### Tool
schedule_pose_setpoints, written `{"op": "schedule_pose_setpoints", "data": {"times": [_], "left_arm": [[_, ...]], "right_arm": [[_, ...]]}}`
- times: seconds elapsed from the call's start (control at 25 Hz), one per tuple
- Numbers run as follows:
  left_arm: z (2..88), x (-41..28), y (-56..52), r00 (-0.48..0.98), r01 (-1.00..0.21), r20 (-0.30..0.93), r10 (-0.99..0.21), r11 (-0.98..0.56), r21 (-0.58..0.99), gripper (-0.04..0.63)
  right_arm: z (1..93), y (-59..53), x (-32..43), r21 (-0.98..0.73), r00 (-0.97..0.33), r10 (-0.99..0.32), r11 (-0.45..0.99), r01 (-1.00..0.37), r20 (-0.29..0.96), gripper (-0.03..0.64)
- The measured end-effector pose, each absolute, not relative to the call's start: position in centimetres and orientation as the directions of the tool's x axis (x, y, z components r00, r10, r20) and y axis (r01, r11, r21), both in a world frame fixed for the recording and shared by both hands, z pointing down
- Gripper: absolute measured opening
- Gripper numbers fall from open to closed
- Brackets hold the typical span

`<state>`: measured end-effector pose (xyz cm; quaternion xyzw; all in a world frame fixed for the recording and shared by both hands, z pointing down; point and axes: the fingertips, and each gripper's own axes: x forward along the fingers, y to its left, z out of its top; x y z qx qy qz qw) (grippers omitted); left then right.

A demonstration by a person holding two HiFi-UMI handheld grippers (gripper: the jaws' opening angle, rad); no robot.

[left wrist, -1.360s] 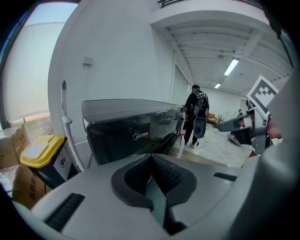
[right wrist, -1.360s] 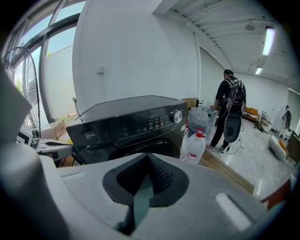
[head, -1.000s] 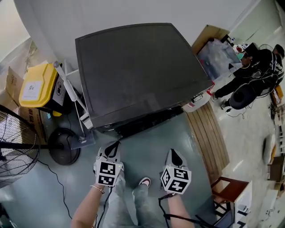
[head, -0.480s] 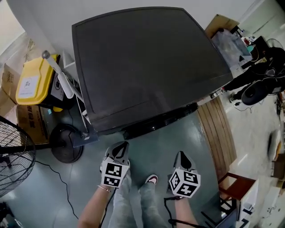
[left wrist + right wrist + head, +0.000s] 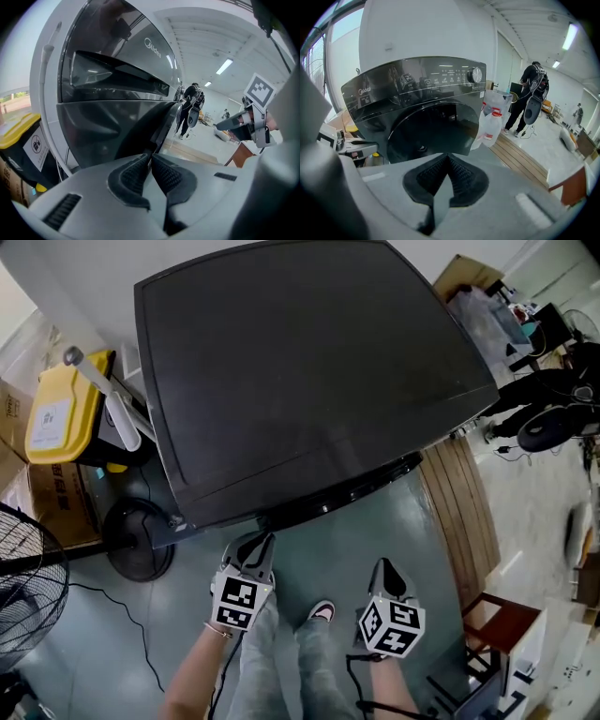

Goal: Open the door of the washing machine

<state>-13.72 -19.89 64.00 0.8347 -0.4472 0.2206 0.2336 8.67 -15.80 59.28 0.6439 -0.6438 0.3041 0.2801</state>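
Note:
The dark washing machine (image 5: 300,371) fills the middle of the head view, seen from above, its front edge toward me. Its round door (image 5: 431,129) is closed under the control panel with a knob (image 5: 476,75). My left gripper (image 5: 255,547) hangs just before the machine's front left, close to the door's bulge (image 5: 140,124). Its jaws are starting to open; the pads (image 5: 136,171) still almost touch, with nothing between them. My right gripper (image 5: 384,570) hangs farther back from the front and to the right, shut and empty, pointing at the door.
A yellow bin (image 5: 54,416), a white pole (image 5: 103,395) and a floor fan (image 5: 28,592) stand left of the machine. Plastic jugs (image 5: 492,123) and wooden planks (image 5: 464,512) lie at its right. A person (image 5: 553,395) is at the far right, a chair (image 5: 497,624) near me.
Both grippers have sunk lower in front of the machine. In the head view the machine's top has grown larger and its front edge now lies closer to the left gripper's tips.

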Motion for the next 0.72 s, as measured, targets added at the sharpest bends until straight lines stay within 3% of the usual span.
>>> {"op": "schedule_pose_setpoints", "data": {"times": [0.04,0.12,0.16,0.72], "left_arm": [[64.2,-13.6,-20.0,0.511,-0.843,0.578,-0.636,-0.502,0.193,0.01],[64.5,-13.4,-20.1,0.528,-0.828,0.579,-0.621,-0.527,0.191,0.103],[64.7,-13.3,-20.2,0.535,-0.821,0.58,-0.614,-0.54,0.186,0.113],[67.8,-12.0,-20.9,0.605,-0.693,0.627,-0.491,-0.712,0.111,0.112]], "right_arm": [[59.4,-15.9,8.7,-0.029,-0.012,-0.657,-0.015,-0.999,0.754,0.005],[59.7,-15.9,8.9,-0.026,-0.009,-0.654,-0.017,-1.0,0.756,0.005],[59.8,-16.0,9.0,-0.024,-0.006,-0.653,-0.019,-1.0,0.758,0.005],[61.3,-15.1,8.9,-0.027,0.002,-0.62,-0.037,-0.999,0.785,0.005]]}}
